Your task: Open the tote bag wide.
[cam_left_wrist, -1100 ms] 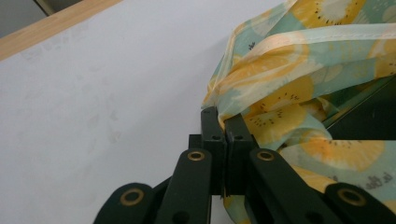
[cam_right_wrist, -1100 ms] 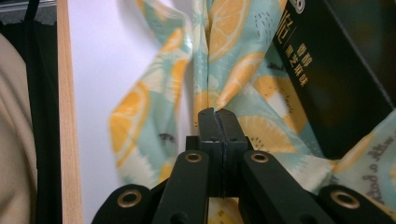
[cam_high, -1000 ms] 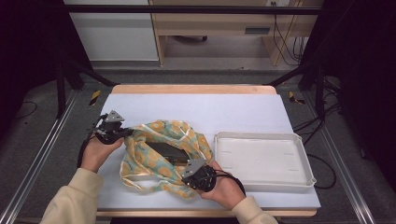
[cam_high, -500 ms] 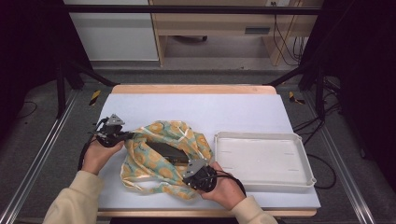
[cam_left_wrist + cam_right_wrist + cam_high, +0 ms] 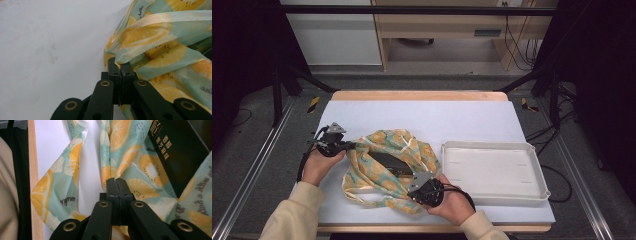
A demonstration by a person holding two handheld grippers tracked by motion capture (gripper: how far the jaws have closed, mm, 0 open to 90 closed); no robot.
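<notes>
— Where did the citrus-print bag [image 5: 387, 165] lie?
— On the white surface [image 5: 437, 117], at nine o'clock from the tray [image 5: 494, 170], a dark box [image 5: 389, 161] inside.
— And the claws?
— The left claw [image 5: 119, 65] pinched its fabric; the right claw [image 5: 117, 181] pinched its near edge.
</notes>
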